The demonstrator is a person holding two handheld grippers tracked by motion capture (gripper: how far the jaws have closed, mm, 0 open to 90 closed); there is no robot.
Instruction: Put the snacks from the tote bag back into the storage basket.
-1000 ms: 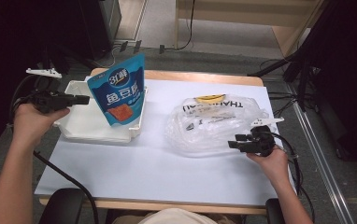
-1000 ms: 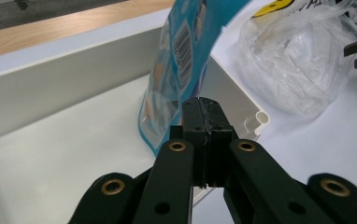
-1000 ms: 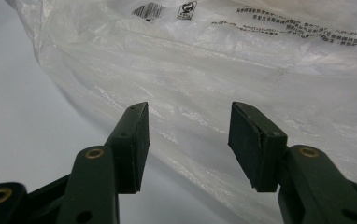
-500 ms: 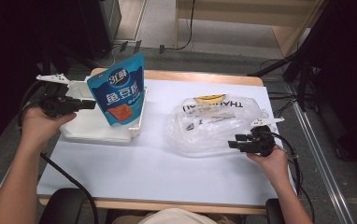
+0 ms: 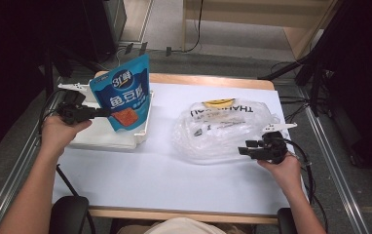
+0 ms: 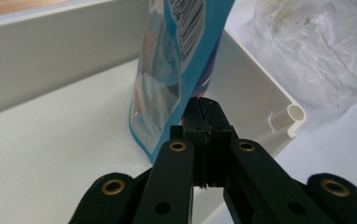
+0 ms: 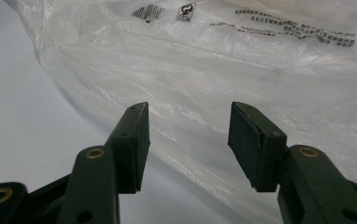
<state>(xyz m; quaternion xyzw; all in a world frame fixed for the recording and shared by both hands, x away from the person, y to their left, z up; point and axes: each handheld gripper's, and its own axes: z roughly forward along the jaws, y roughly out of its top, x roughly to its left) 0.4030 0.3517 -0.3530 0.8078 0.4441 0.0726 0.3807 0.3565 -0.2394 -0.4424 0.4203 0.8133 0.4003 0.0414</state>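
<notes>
Even overhead light, dark surroundings; high view soft, plastic bag (image 5: pixel 223 129) glossy.

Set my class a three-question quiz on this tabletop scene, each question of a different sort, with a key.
1. True or false: the left gripper is shut on the blue pouch.
2. What does the right gripper face? A) clear plastic bag B) a mug C) a book
3. Fill in: the pouch's bottom edge is over the white ____.

Key: 1 true; 2 A; 3 tray.
</notes>
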